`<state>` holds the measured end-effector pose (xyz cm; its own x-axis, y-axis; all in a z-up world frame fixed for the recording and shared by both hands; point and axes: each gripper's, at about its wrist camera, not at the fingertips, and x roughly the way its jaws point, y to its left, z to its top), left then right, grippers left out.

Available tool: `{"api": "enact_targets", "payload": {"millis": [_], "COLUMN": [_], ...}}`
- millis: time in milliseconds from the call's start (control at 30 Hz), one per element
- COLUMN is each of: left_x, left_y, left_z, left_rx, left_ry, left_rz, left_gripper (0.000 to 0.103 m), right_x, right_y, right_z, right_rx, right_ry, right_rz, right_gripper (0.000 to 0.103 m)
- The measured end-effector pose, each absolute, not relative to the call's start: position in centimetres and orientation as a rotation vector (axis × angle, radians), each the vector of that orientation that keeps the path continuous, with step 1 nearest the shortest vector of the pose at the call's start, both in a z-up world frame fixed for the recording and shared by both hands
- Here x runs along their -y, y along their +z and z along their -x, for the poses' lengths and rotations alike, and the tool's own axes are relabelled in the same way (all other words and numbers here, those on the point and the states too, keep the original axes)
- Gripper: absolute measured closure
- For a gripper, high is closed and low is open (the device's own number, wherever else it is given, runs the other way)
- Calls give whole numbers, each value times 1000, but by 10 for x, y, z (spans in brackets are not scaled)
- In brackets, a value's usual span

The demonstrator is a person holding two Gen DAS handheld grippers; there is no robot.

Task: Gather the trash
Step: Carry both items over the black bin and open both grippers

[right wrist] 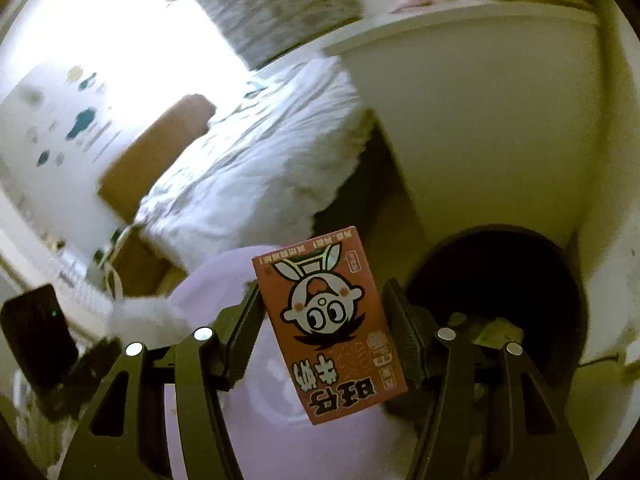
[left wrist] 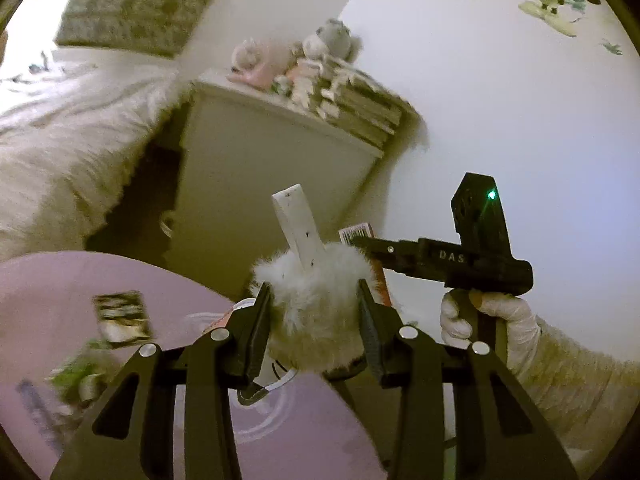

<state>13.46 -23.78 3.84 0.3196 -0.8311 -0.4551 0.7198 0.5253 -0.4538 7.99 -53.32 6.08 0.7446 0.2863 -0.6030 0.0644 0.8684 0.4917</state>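
A: Only right view shows dark round bin point(right wrist: 496, 292) mouth, beside lilac table point(right wrist: 224, 280).
B: Right gripper point(right wrist: 324, 320) clamps flat orange carton point(right wrist: 328, 324). Left gripper point(left wrist: 316, 308) squeezes fluffy white brush point(left wrist: 316, 304).

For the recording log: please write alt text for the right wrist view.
The right gripper holds a red milk carton printed with a cartoon face, above a lilac round table. A dark round bin stands to the right, a white-covered bed behind.
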Motion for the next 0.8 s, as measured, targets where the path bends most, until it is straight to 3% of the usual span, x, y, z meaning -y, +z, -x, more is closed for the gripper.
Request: {"api": "enact_targets", "payload": {"millis": [267, 800], "left_x": [305, 358], "left_y": [8, -26], "left_z": [-150, -163], "left_rx": [-798, -884], "left_ry": [-1071, -1099], "left_rz": [164, 105], "left_gripper": [63, 63], "right_x": [587, 627], "right_y": [21, -30], "right_z": [-84, -97], "right_rx": [-740, -779], "right_ry": [12, -80], "right_rz": [-578, -625], "right_gripper": [43, 45]}}
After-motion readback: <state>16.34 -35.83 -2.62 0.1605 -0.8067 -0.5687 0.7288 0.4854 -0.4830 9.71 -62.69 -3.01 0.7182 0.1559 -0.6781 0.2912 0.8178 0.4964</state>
